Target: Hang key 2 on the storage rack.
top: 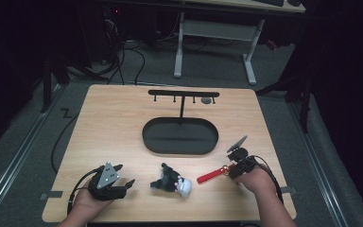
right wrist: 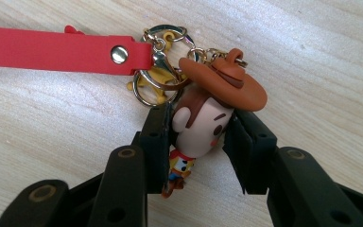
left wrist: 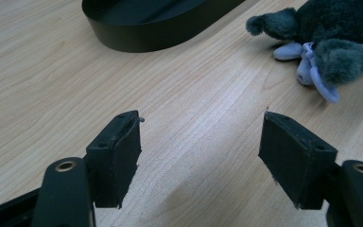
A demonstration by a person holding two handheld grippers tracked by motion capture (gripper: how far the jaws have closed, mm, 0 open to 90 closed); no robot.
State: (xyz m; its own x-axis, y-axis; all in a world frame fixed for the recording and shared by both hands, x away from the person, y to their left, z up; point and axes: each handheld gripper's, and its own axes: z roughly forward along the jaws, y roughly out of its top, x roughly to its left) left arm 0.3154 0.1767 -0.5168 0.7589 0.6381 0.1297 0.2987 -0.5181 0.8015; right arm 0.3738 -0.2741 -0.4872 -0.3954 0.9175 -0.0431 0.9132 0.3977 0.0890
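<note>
The right hand-held gripper (right wrist: 196, 130) pinches the rounded cowboy-figure keychain's (right wrist: 199, 125) head, which may squirt free, while the left hand-held gripper (left wrist: 201, 158) gapes empty.

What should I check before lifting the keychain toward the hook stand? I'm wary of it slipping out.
1. Right gripper jaws around the cowboy figure: ok, both pads flank the head.
2. Grip firmly closed: cannot tell.
3. Red strap free of snags: ok, flat on the table.
4. Key ring joined to strap and figure: ok.
5. Left gripper out of the way: ok, open over bare wood.
6. Plush toy clear of the path: ok, left of the strap.
7. Hook stand hooks free: cannot tell.
</note>
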